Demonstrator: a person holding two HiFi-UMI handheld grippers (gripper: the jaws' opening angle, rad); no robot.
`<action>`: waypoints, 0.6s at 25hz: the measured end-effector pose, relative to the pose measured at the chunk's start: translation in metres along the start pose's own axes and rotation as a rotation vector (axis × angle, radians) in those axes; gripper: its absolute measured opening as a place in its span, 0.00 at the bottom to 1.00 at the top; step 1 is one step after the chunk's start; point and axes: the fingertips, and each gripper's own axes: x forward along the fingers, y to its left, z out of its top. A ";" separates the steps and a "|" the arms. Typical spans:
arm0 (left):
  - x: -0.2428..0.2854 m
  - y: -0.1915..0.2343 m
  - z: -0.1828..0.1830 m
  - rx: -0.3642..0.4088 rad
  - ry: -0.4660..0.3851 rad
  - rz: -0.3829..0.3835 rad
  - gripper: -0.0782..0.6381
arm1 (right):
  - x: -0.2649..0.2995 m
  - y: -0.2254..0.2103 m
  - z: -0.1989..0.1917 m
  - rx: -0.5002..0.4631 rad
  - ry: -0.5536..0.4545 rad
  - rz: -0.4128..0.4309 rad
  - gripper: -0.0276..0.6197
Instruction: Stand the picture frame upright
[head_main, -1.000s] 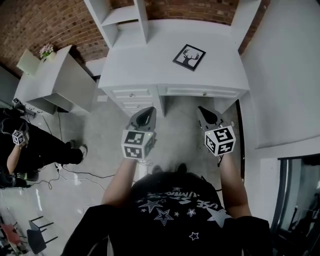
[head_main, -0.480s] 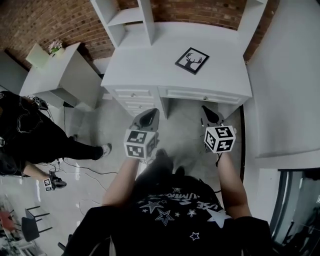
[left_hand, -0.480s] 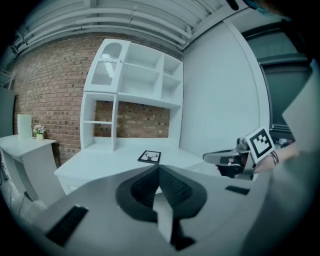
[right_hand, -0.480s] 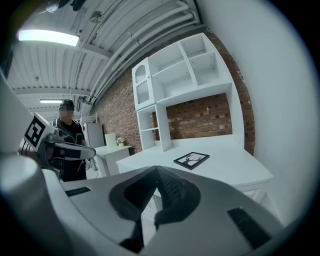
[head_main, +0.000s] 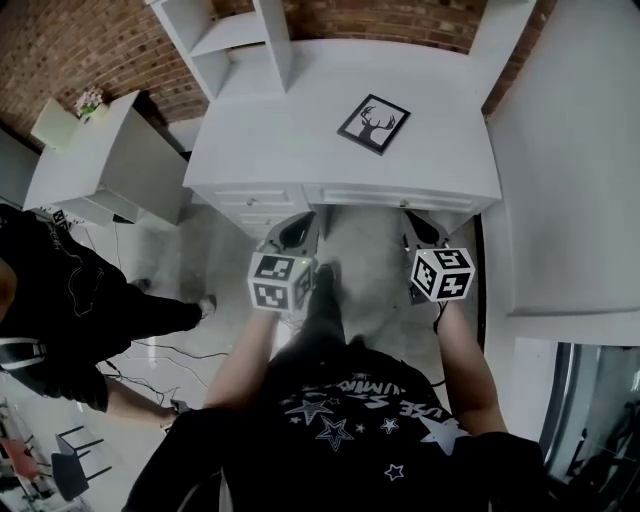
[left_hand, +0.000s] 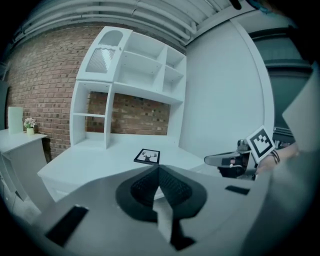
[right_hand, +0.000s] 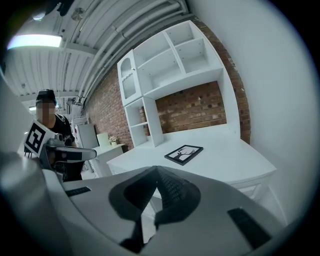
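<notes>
- The frame (head_main: 374, 124) is laid flat on the desk (head_main: 270, 135), nearer its right edge.
- The left gripper (head_main: 299, 228) and right gripper (head_main: 421, 229) are closed, empty, before the front edge.

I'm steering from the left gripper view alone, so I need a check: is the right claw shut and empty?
Observer: Yes. In its own view the right claw is shut, with nothing between the jaws.
Operator: Has either claw reached the picture frame?
Observer: No. In the head view the picture frame lies flat toward the back of the desk; the left claw and right claw are near its front edge.
Operator: Anyone close by?
Observer: A person in black is on the floor to the left.
</notes>
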 end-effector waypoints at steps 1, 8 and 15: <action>0.009 0.003 0.002 -0.002 0.004 -0.007 0.13 | 0.007 -0.007 0.001 0.014 0.003 -0.008 0.06; 0.080 0.034 0.021 -0.002 0.026 -0.064 0.13 | 0.069 -0.048 0.012 0.068 0.034 -0.063 0.06; 0.144 0.072 0.039 -0.025 0.076 -0.115 0.13 | 0.126 -0.077 0.028 0.119 0.092 -0.136 0.06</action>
